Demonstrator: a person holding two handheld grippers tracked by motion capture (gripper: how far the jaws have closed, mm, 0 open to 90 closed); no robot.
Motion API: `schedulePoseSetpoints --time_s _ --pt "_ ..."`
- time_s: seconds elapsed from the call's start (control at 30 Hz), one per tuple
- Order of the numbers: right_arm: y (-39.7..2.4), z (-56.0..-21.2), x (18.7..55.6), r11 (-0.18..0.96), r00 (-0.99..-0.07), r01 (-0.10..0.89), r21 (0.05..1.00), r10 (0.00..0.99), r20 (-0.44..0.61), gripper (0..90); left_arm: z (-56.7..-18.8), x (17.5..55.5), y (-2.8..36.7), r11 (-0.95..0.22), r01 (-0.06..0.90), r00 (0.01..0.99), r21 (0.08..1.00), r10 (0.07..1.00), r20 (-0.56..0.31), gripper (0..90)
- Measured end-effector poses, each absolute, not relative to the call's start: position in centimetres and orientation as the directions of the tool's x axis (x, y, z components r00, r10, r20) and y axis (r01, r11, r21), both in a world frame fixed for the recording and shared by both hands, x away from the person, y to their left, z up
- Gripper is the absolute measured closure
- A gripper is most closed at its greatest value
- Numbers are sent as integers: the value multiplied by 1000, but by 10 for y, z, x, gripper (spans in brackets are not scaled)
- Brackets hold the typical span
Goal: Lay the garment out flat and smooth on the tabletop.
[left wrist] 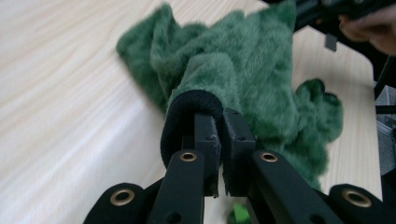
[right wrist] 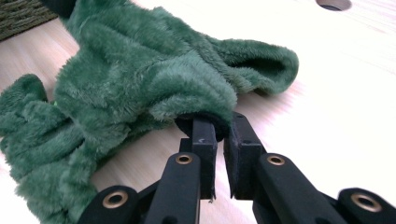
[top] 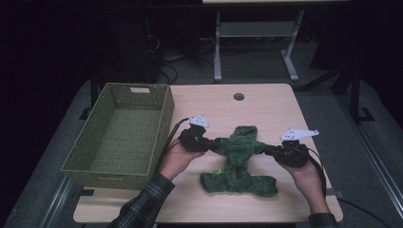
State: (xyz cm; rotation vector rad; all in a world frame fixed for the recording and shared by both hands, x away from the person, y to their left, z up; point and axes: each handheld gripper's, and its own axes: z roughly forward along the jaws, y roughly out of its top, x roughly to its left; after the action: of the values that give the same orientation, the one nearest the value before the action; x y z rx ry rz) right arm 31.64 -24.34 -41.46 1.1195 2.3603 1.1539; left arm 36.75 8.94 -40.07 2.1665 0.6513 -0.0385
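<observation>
Green plush makes up the garment [top: 239, 161], which lies near the front of the wooden table [top: 266, 104], just right of the woven basket [top: 121, 133]. Its lower end is bunched nearest the person, and two sleeve-like ends stretch out sideways from its middle.

Right of the garment's middle, the right gripper [top: 275, 151] has its jaws pinched together on the cuff of one sleeve [right wrist: 205, 100], the fabric folding over the jaw tips. Between the garment and the basket, the left gripper [top: 212, 142] has its jaws clamped narrow on the black-edged cuff [left wrist: 191, 112] of the other sleeve, so the cloth is pulled between the two hands.

Beyond the garment, the tabletop is bare wood with a round cable hole [top: 238, 96] near its far edge. Past the table stands a grey metal frame [top: 256, 33] on the dark floor.
</observation>
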Motion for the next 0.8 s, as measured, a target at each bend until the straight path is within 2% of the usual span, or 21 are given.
schedulePoseSetpoints --time_s 0.17,0.53,0.8 --pt "-234 -417 329 412 -686 514 753 724 73 829 -417 361 99 -507 515 833 691 485 -266 860" --pt "-219 -446 347 460 -714 552 696 691 110 827 -450 360 101 -556 560 803 615 548 -236 858" --pt "-217 -457 352 481 -717 571 665 687 120 819 -462 362 98 -545 570 795 615 553 -247 845"
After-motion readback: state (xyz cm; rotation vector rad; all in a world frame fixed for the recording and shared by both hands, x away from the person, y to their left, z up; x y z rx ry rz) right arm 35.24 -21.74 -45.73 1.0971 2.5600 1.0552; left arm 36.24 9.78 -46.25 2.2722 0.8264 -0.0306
